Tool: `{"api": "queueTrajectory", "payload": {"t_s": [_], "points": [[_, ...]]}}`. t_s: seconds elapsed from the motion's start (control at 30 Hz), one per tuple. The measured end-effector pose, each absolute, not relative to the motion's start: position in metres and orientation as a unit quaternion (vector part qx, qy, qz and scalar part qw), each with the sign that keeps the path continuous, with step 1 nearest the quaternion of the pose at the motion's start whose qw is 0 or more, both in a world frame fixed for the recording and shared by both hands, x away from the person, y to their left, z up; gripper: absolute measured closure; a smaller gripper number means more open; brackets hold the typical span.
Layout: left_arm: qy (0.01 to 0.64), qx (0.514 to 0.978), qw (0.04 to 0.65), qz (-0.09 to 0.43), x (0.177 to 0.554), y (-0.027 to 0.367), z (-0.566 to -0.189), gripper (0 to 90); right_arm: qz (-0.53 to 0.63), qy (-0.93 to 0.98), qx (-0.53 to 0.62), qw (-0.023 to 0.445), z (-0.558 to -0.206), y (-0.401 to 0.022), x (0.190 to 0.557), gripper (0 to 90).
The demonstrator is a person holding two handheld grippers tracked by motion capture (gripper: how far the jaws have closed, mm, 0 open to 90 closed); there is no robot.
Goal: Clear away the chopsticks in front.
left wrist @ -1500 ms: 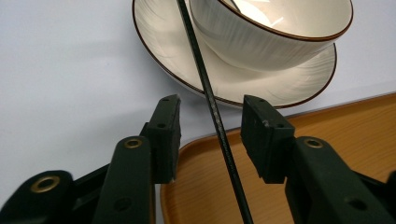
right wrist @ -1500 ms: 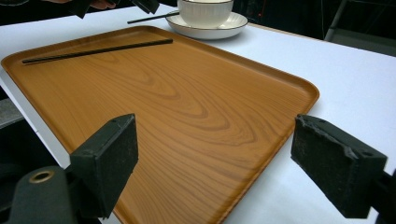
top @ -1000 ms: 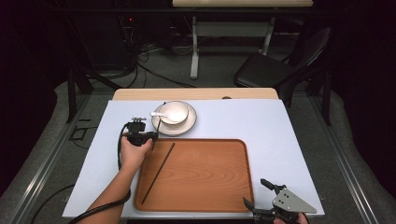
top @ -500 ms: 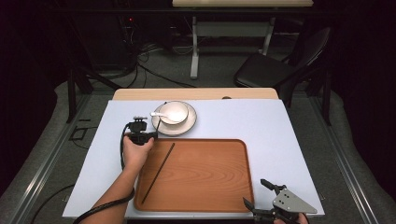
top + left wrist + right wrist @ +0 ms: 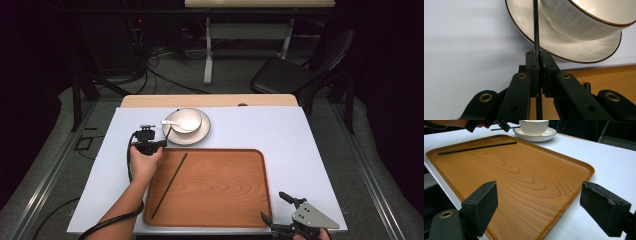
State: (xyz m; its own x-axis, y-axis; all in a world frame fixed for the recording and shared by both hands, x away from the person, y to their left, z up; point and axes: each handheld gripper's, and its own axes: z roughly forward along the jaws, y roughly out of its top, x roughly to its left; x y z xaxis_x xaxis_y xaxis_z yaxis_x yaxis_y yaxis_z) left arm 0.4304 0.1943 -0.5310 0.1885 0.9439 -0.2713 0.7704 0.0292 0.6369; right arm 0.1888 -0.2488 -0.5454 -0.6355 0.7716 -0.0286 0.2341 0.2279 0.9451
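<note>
Chopstick [image 5: 535, 32] at the upper middle of the left gripper view is now being pinched by the left gripper [image 5: 538, 58], whose jaws have just been closing fully onto it, so 1 lift toward the tray [image 5: 225, 200] looks ready, while the right gripper [image 5: 544, 207] is hanging wide open, holding nothing.

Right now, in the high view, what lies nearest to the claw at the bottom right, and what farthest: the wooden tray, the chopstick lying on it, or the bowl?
From the right claw:
1. Wooden tray, its near right corner just beside the claw.
2. Chopstick, lying slantwise along the tray's left side.
3. Bowl, on its plate beyond the tray's far left corner.
</note>
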Motion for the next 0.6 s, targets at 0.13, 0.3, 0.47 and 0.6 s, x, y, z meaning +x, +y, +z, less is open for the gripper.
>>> {"api": "queueTrajectory", "payload": {"t_s": [0.13, 0.3, 0.47, 0.6], "points": [[0.629, 0.678, 0.357, 0.129, 0.428, 0.201, -0.527, 86.0, 0.52, 0.739, 0.341, 0.258, -0.545, -0.249, 0.188, 14.4], [0.638, 0.662, 0.371, 0.135, 0.421, 0.215, -0.518, 86.0, 0.521, 0.739, 0.34, 0.259, -0.545, -0.249, 0.189, 14.5], [0.635, 0.654, 0.386, 0.145, 0.411, 0.228, -0.508, 86.0, 0.521, 0.739, 0.34, 0.259, -0.545, -0.249, 0.19, 14.4], [0.627, 0.654, 0.394, 0.155, 0.4, 0.237, -0.499, 86.0, 0.52, 0.739, 0.34, 0.259, -0.546, -0.248, 0.19, 14.4]]}}
